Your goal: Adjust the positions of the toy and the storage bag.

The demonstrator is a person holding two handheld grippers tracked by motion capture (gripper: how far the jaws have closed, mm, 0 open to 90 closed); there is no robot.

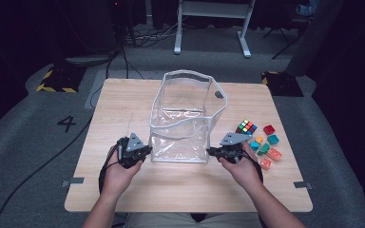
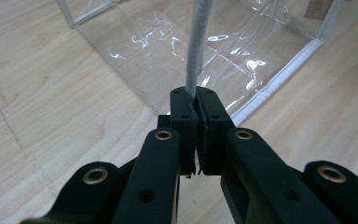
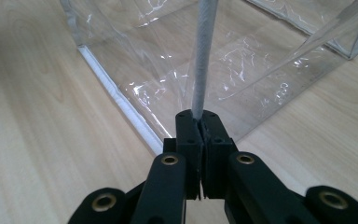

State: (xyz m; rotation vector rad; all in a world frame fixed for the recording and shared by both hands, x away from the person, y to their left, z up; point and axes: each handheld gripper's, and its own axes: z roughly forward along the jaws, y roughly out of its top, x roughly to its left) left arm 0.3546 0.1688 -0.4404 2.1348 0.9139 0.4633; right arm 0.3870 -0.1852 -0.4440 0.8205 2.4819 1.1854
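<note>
The bench [image 1: 123, 109] carries a clear plastic bag [image 1: 185, 118] standing open at its middle, near my edge. It looks light and floppy, its film walls slick and creased, so I judge the stiffer white piping along its edges the only sound place to grip. My left claw [image 1: 145, 151] is closed tight on the near left corner seam [image 2: 196, 46], and my right claw [image 1: 212, 152] is pinched shut on the near right corner seam [image 3: 203, 56]. Pulling unevenly would probably buckle it. The high view takes in the toy blocks [image 1: 266, 145] and a puzzle cube [image 1: 246, 127] just right of the bag; the two claw views instead give the piping caught between the jaws.
</note>
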